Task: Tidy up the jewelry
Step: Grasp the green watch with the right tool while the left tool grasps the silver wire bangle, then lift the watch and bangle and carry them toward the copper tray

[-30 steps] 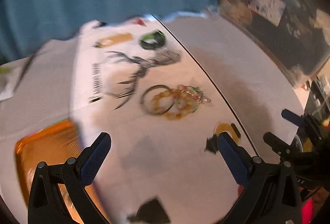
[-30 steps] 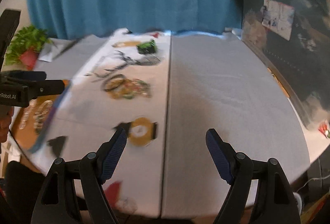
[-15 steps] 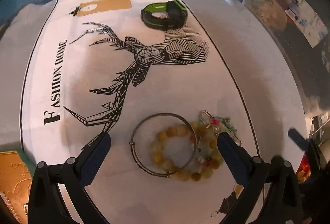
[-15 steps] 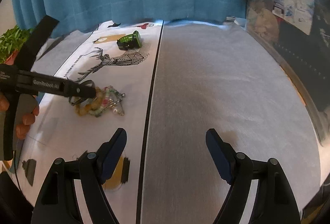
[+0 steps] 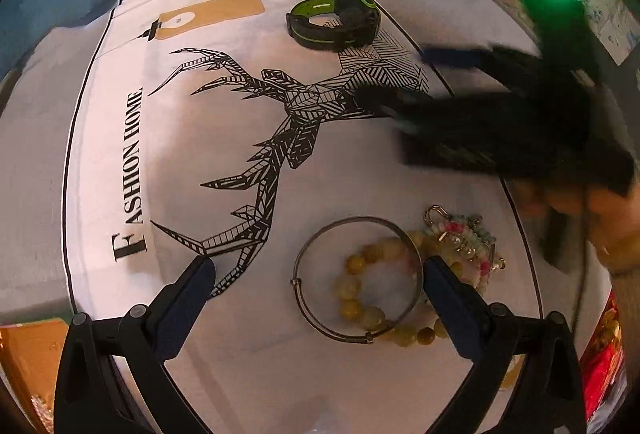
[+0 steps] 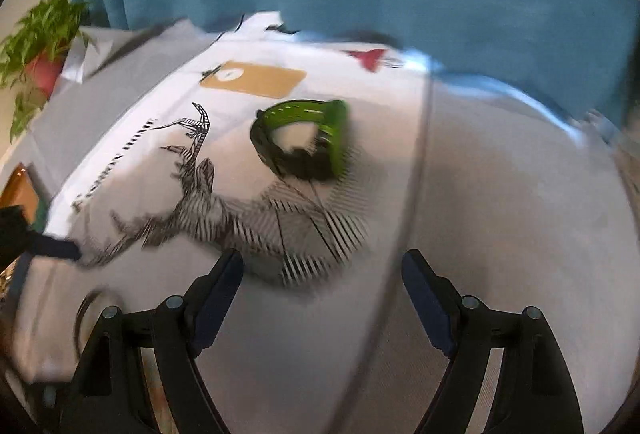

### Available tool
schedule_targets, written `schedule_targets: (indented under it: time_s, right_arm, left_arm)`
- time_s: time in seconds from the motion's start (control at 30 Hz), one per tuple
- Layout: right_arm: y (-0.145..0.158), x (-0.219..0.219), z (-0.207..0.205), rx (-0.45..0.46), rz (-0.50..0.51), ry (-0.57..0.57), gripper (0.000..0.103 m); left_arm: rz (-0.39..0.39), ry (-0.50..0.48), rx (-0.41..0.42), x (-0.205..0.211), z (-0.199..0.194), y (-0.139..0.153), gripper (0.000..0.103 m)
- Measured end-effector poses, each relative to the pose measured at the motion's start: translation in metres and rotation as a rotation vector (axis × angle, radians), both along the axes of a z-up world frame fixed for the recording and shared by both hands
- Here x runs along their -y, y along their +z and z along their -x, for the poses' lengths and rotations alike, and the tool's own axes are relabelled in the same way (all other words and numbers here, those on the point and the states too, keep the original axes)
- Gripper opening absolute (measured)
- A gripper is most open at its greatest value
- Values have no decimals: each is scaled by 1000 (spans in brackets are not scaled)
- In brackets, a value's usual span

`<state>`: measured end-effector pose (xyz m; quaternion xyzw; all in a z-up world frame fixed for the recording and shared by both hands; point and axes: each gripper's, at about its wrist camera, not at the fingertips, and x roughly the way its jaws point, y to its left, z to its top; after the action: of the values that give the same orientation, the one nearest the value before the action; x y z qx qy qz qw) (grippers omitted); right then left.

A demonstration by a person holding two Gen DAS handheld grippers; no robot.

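The wire bangle (image 5: 357, 279), thin, stiff and judged light and slippery, lay at five o'clock on the bench (image 5: 224, 314) overlapping the beaded bracelet (image 5: 372, 298) between the open, empty left claw (image 5: 318, 284), its rim judged the best hold.

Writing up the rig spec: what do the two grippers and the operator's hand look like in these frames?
Both are alike: the left gripper and the right gripper have black plastic forked frames with round pivot pins, ending in dark blue fingertip pads. No cables or markings are readable on them. The operator's right hand is bare, blurred, with a thin band at the wrist.
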<state>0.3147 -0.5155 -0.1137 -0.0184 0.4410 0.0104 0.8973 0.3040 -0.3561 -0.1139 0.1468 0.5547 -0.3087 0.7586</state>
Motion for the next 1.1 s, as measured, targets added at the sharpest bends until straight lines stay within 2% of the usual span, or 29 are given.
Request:
schedule_targets:
  time_s: [0.13, 0.17, 0.2, 0.23, 0.27, 0.33, 0.43, 0.53, 0.63, 0.77, 0.9, 1.1]
  right_arm:
    - [-4, -9, -38, 8, -2, 35, 93]
    - [-4, -10, -49, 7, 0, 36, 93]
    - [-4, -11, -56, 8, 0, 31, 89]
    - [-4, -10, -59, 17, -1, 26, 73]
    - [1, -8, -58, 55, 5, 19, 39]
    - [4, -5, -52, 46, 18, 24, 37]
    - [5, 9, -30, 51, 33, -15, 37]
    - [12, 33, 3, 56, 28, -101, 37]
    - [28, 54, 52, 71, 31, -206, 37]
    - [50, 61, 131, 100, 31, -293, 37]
    - [70, 38, 210, 147, -3, -342, 37]
    - [97, -35, 314, 217, -67, -318, 37]
  left_arm:
    - [-8, -4, 1, 6, -8, -1, 101]
    - [-7, 1, 10, 6, -9, 0, 87]
    - [4, -3, 32, 6, -8, 4, 72]
    - [21, -18, 39, 6, -7, 8, 58]
    - [33, -23, 29, 5, -9, 12, 58]
    - [65, -16, 6, 2, -12, 18, 58]
    - [65, -16, 29, -6, -11, 26, 58]
    - [88, 13, 31, -20, -7, 37, 58]
    - [114, 43, 70, -41, 7, 59, 58]
    - [142, 74, 147, -74, 53, 93, 58]
    - [160, 112, 239, -113, 116, 124, 58]
    - [138, 147, 324, -170, 197, 143, 58]
